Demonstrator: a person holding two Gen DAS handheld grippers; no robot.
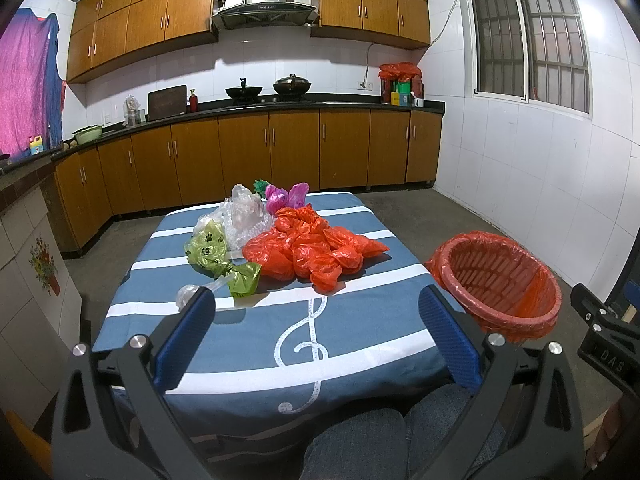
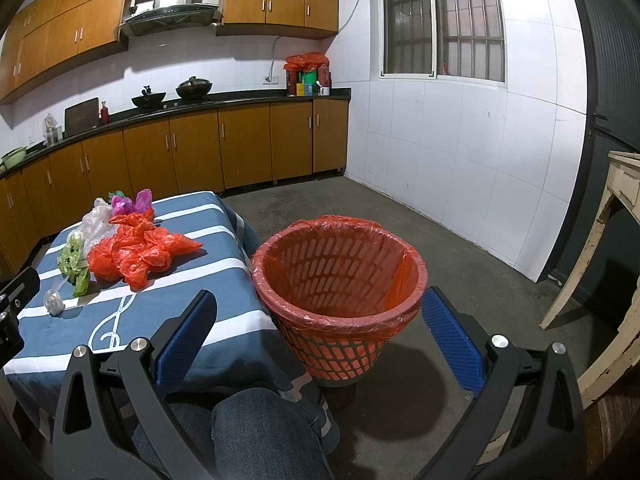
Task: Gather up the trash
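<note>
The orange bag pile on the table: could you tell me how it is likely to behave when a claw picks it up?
The orange bag pile looks like thin crumpled film, so probably floppy and light. Its glossy surface may slip between pads. Several loose lumps suggest only part may lift, the rest trailing.

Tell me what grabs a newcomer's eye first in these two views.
The heap of crumpled orange-red plastic bags in the middle of the blue-and-white striped tablecloth stands out first, with green paw-print bags to its left. Next comes the red trash basket, lined with an orange bag, on the floor beside the table's right edge.
</note>
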